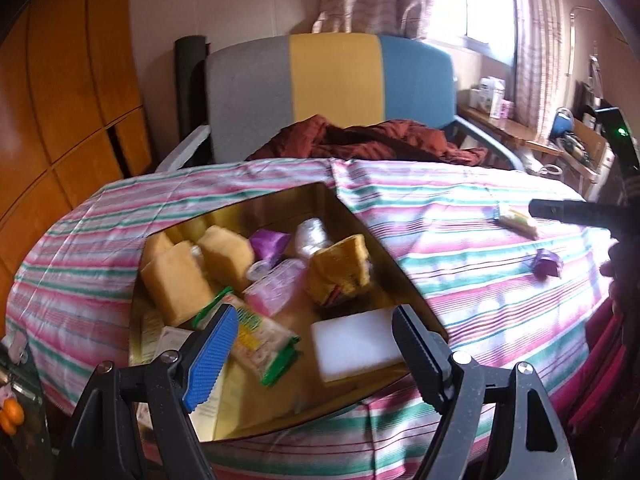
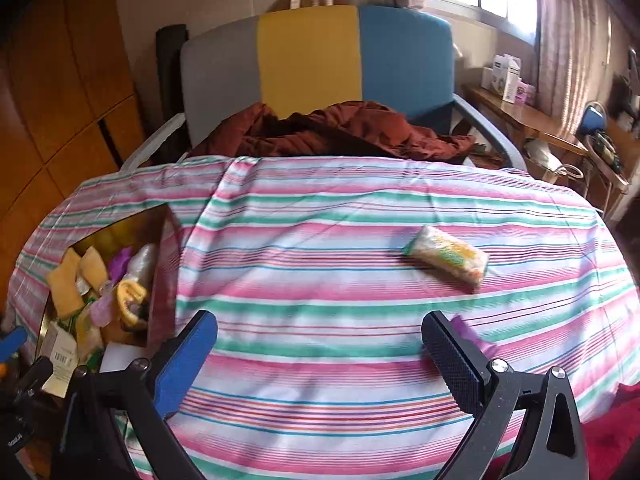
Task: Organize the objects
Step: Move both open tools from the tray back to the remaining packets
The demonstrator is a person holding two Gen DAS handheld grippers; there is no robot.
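On the striped surface (image 2: 320,240), a gold box (image 1: 360,232) already holds most items. Both tongs, left (image 1: 314,344) and right (image 2: 320,352), gape empty; a snack packet (image 2: 446,258) and purple wrapper (image 1: 546,263) remain outside.

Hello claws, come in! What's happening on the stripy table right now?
Left claw open, empty, over the gold box. Right claw open, empty. Snack packet and purple thing not yet boxed. Nothing blocking.

– Where is the left gripper (image 1: 316,344)?
– Low down and tipped forward, fingers wide apart, holding nothing.
– And the right gripper (image 2: 320,348)?
– Same. Its fingers are spread wide too, with nothing between them.
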